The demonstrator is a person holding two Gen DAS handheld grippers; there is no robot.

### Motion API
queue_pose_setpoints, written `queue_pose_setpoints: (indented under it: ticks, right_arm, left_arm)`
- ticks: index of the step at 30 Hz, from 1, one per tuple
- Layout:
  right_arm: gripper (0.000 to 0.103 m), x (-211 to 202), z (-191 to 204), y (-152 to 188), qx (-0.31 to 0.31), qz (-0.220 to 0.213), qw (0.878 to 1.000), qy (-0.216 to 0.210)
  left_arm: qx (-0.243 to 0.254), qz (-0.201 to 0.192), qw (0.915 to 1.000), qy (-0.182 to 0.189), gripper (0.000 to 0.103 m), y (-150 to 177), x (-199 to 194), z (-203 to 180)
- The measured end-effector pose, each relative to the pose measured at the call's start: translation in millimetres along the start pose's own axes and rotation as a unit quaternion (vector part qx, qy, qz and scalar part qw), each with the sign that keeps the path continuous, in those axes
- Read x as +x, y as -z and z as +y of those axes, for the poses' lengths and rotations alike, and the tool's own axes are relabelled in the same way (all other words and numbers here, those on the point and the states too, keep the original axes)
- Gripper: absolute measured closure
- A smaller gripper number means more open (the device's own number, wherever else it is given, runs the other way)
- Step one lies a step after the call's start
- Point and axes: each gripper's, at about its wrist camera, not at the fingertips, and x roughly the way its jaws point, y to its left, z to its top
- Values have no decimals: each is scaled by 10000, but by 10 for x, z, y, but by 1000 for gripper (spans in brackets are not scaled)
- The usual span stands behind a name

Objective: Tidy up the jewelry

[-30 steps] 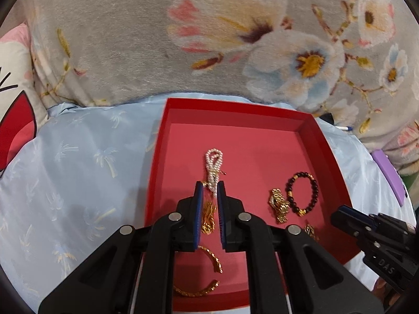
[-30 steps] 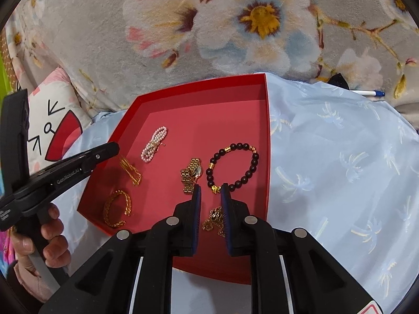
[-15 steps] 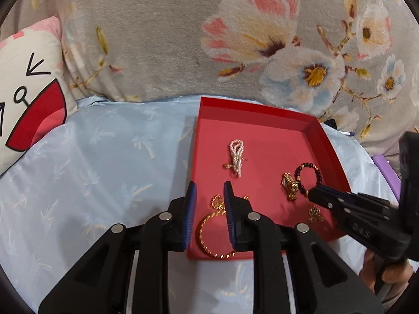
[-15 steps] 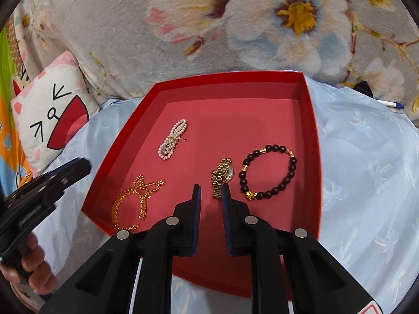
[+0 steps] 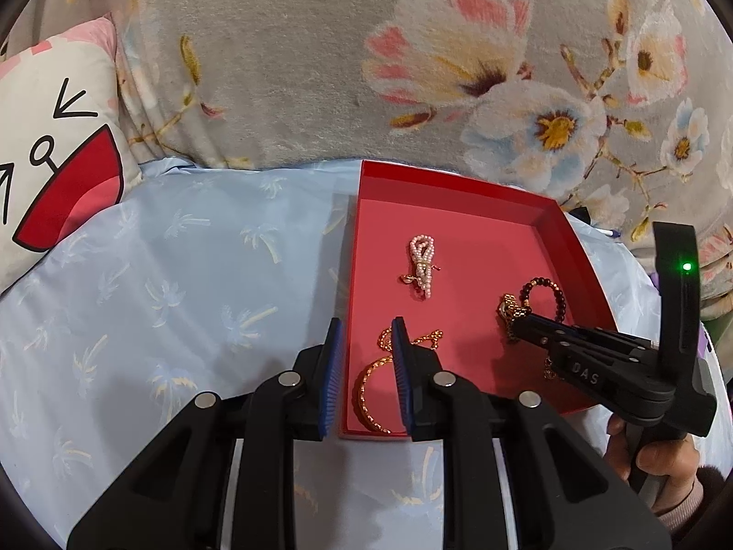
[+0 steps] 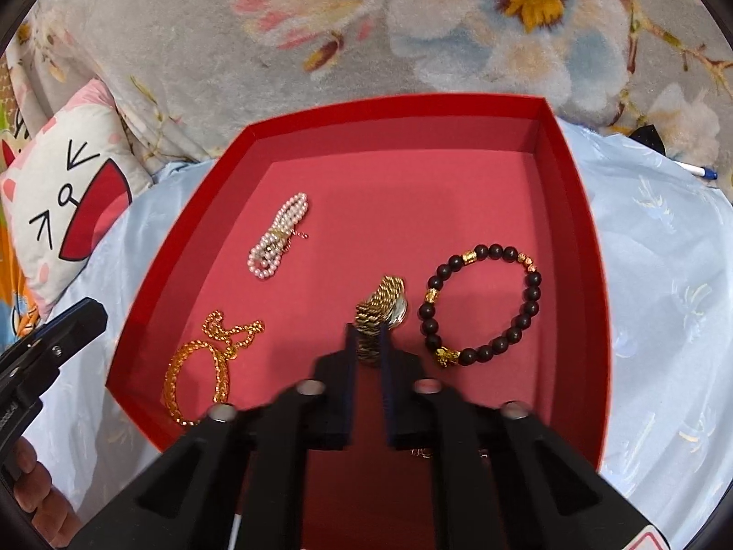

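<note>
A red tray (image 6: 568,211) (image 5: 577,247) lies on a light blue cloth. In it lie a pearl bracelet (image 6: 277,242) (image 5: 422,266), a gold chain bracelet (image 6: 201,362) (image 5: 366,389), a gold watch (image 6: 380,316) and a dark bead bracelet (image 6: 481,302) (image 5: 545,298). My left gripper (image 5: 364,353) is open and empty over the tray's near left corner, above the gold chain. My right gripper (image 6: 366,357) is open a narrow gap and empty, low inside the tray, its tips at the watch's near end. It also shows in the left wrist view (image 5: 595,366).
A grey floral blanket (image 5: 320,68) rises behind the tray. A cat-face pillow (image 5: 50,146) lies at the left. A pen (image 6: 696,169) lies at the far right on the cloth. A small gold piece (image 6: 421,453) lies under my right gripper.
My left gripper has pulled back and left off the tray, leaving the gold chain lying in it. My right gripper has moved forward to the watch.
</note>
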Motion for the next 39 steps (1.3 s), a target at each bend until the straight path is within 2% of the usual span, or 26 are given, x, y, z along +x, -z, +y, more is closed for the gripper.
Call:
queue_pose_setpoints:
  ticks: [9,13,17,20,22,25,32,39]
  right_arm:
    - [103,-421,64,-107,-181,-431,9988,-120]
    - [83,-272,113,-31,-163,-162,9997,-9]
    - [83,-66,171,40,-113,58,9998,128]
    - [83,11,230,66,-185,69,9993,327]
    - [87,37,233,81,-196,80,9989,417]
    - [92,-29,164,98,-79,-2,9995,296]
    - [92,-285,56,-101,95,-263,9996,-5]
    - [92,-220,140,-354,76,-362,9993,-49]
  left_arm:
    - [-32,-32,10000,27,83,-8,-38,19]
    - [-37,-57,10000,60,83,-18,-69,11]
    - [-52,-108,9999,79,83,-42,-120,18]
    - [-78,-146,9998,80,83,-57,-150,35]
    - [-96,-148,9998,82,83,-60,-154,44]
    - [-128,-136,9998,80,83,-64,-152,57]
    - [-117,-146,9998,121,83,-66,-162,48]
    - [-103,-144,9997,147,83,-66,-172,34]
